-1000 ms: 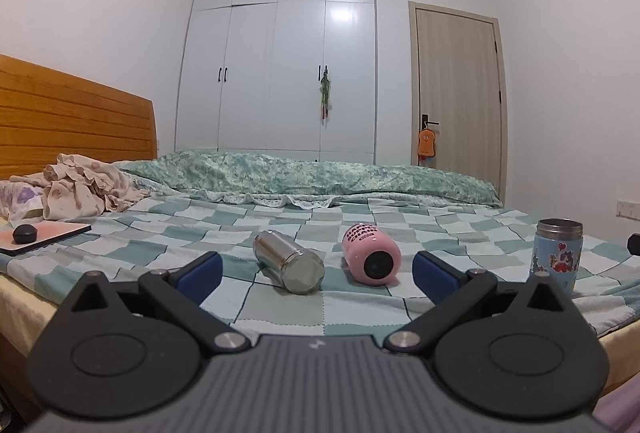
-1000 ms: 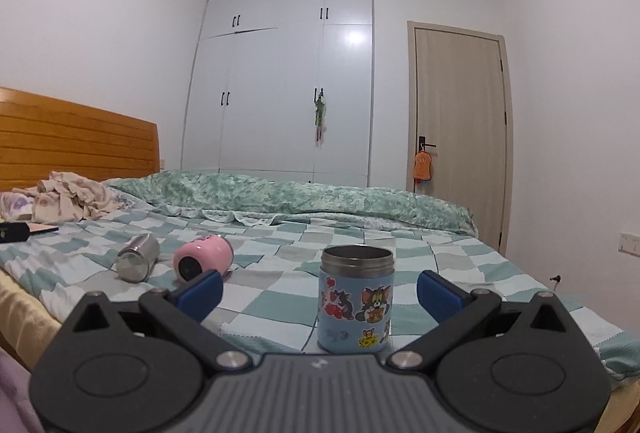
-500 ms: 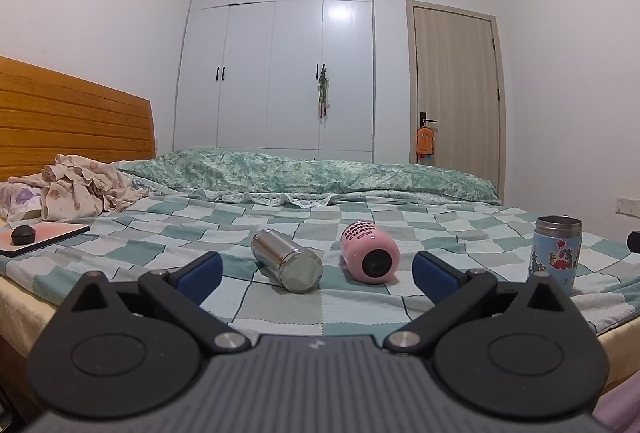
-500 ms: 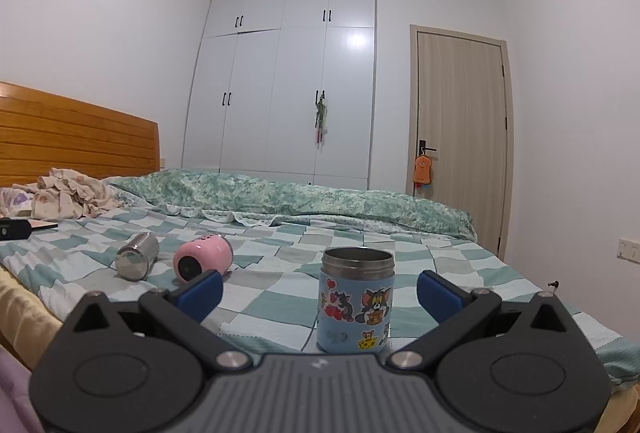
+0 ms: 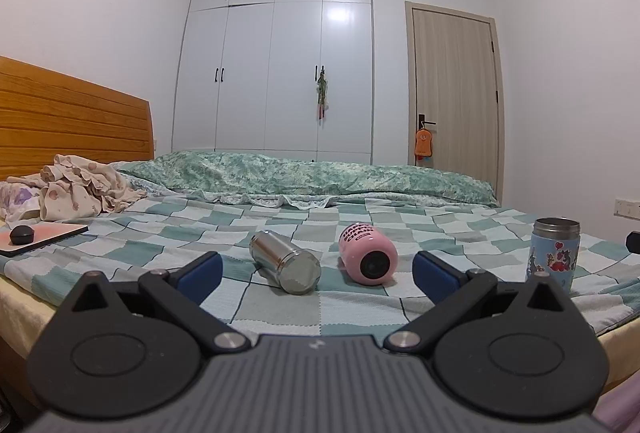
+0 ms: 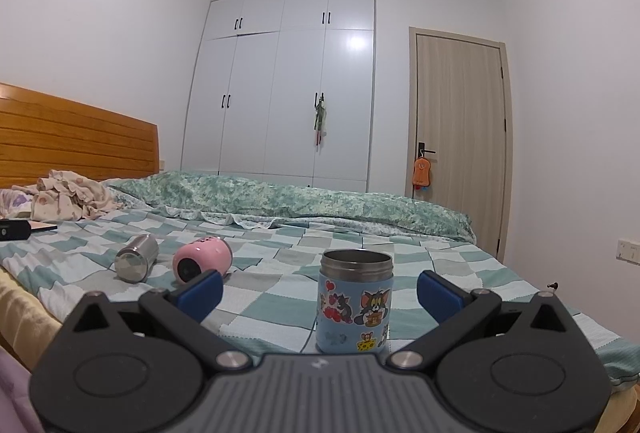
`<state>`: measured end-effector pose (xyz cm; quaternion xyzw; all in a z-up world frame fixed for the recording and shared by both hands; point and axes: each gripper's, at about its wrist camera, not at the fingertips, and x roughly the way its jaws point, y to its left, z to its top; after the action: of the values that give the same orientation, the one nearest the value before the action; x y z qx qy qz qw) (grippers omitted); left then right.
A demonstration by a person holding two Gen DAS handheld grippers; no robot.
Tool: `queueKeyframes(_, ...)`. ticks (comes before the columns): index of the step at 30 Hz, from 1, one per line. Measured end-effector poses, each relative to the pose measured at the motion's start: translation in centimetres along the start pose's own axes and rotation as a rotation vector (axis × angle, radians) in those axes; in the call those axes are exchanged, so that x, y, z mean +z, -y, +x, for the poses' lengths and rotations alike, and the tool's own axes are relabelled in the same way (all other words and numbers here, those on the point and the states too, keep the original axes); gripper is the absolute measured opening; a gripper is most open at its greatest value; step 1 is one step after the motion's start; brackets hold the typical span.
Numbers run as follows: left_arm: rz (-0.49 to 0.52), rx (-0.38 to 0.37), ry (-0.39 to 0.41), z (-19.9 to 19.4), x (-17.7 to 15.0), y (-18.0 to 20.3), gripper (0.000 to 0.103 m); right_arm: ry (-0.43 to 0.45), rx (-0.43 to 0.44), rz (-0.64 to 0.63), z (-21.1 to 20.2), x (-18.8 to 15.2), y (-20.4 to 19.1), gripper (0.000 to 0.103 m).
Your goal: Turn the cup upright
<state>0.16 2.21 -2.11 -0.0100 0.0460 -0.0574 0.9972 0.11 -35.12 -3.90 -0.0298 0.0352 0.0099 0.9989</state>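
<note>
A steel cup (image 5: 285, 261) and a pink cup (image 5: 368, 253) lie on their sides on the checked bedspread, bottoms toward me. A blue cartoon cup (image 5: 554, 252) stands upright at the right. My left gripper (image 5: 316, 271) is open and empty, short of the two lying cups. In the right wrist view the blue cup (image 6: 354, 301) stands upright between the fingers of my open right gripper (image 6: 320, 291), which do not touch it. The steel cup (image 6: 136, 261) and pink cup (image 6: 202, 259) lie to the left.
A tablet with a dark round object (image 5: 22, 234) and a pile of clothes (image 5: 76, 191) lie at the left by the wooden headboard (image 5: 72, 129). A rolled green quilt (image 5: 320, 177) runs along the bed's far side. The bed edge (image 5: 616, 349) is close below the grippers.
Both views have tilted slightly upward, so the cups sit a little lower in frame. The cups have not moved and both grippers stay open.
</note>
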Motion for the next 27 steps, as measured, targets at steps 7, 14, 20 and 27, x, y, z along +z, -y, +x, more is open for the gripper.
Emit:
queueKeyframes(7, -0.001, -0.002, 0.001, 0.12, 0.03, 0.12, 0.103, 0.000, 0.000, 0.000, 0.02, -0.02, 0.02, 0.103)
queueKeyframes(14, 0.000, -0.001, 0.001, 0.15, -0.01, 0.14, 0.103, 0.000, 0.000, 0.000, 0.03, -0.04, 0.02, 0.103)
queueKeyframes(20, -0.001, -0.002, 0.002, 0.13, -0.03, 0.15, 0.103, 0.000, 0.000, -0.001, 0.03, -0.05, 0.01, 0.103)
queueKeyframes(27, -0.001, -0.003, 0.003, 0.15, -0.05, 0.15, 0.103, 0.000, 0.000, 0.000, 0.05, -0.06, 0.03, 0.103)
